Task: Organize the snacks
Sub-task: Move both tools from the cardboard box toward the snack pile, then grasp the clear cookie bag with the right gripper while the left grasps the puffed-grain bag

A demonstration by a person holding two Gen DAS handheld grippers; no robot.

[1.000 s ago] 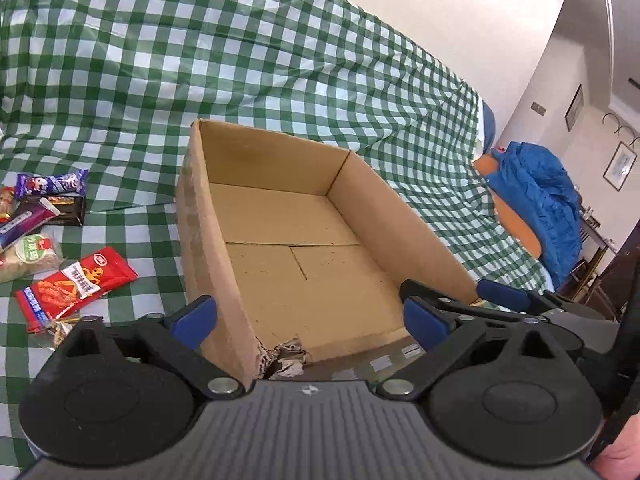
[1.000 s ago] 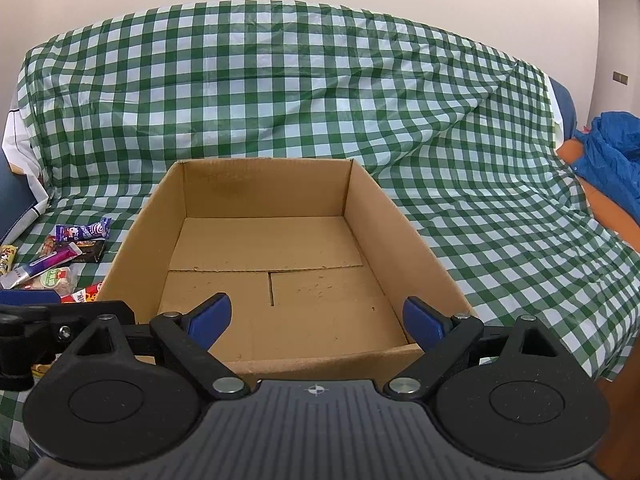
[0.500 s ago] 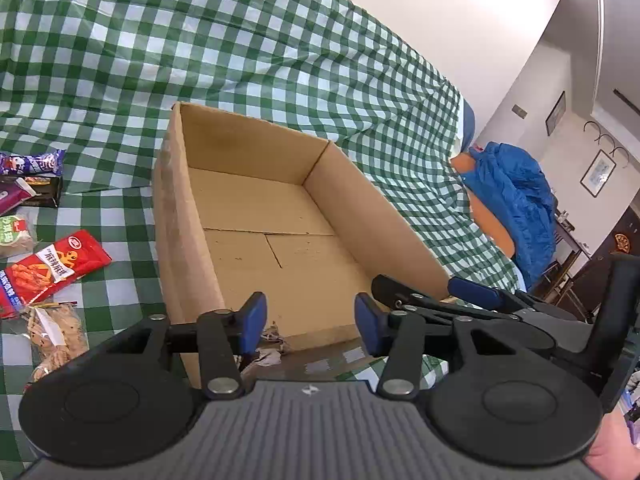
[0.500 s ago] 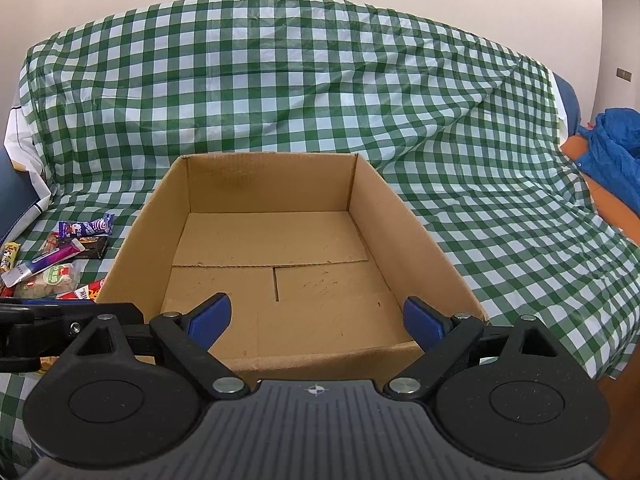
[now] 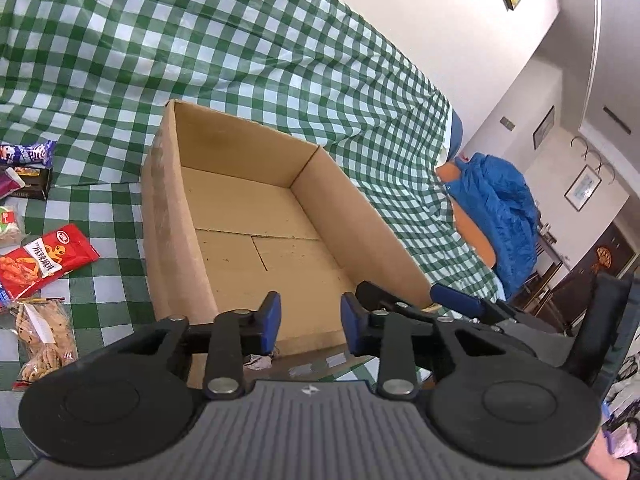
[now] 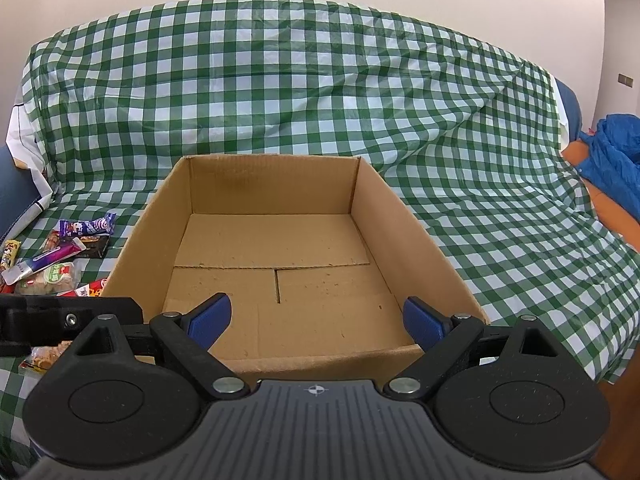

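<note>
- Cardboard box (image 6: 280,248) sits open and empty mid-seat on the green checked cloth (image 6: 320,100) over the sofa; nothing packed yet.
- Snacks are all loose on the cloth off the box's left wall, toward the left edge of the seat: red packet (image 5: 44,260), clear cookie bag (image 5: 44,340), purple wrapped bar (image 6: 86,226) and a few more behind it.
- Your left gripper (image 5: 308,322) hangs over the box's near wall; its jaws are closing with no snack between them, only the box floor and near rim seen behind the gap.
- Your right gripper (image 6: 316,320) has jaws spread wide, holding nothing, aimed into the box over the near wall.
- Risk: the left jaws finish closing on air, or pinch the torn near wall, so you drag the box instead of picking a snack.
- Risk: both grippers are crowded at the near rim; the left one's arm already lies just beside the right one, so swinging left for the snacks could knock them together.
- Risk: packets are slick and overlapping; a shallow pinch would likely slip or lift two at once.
- Risk: cloth is loose and wrinkled; a low grab may catch fabric and pull the pile.
</note>
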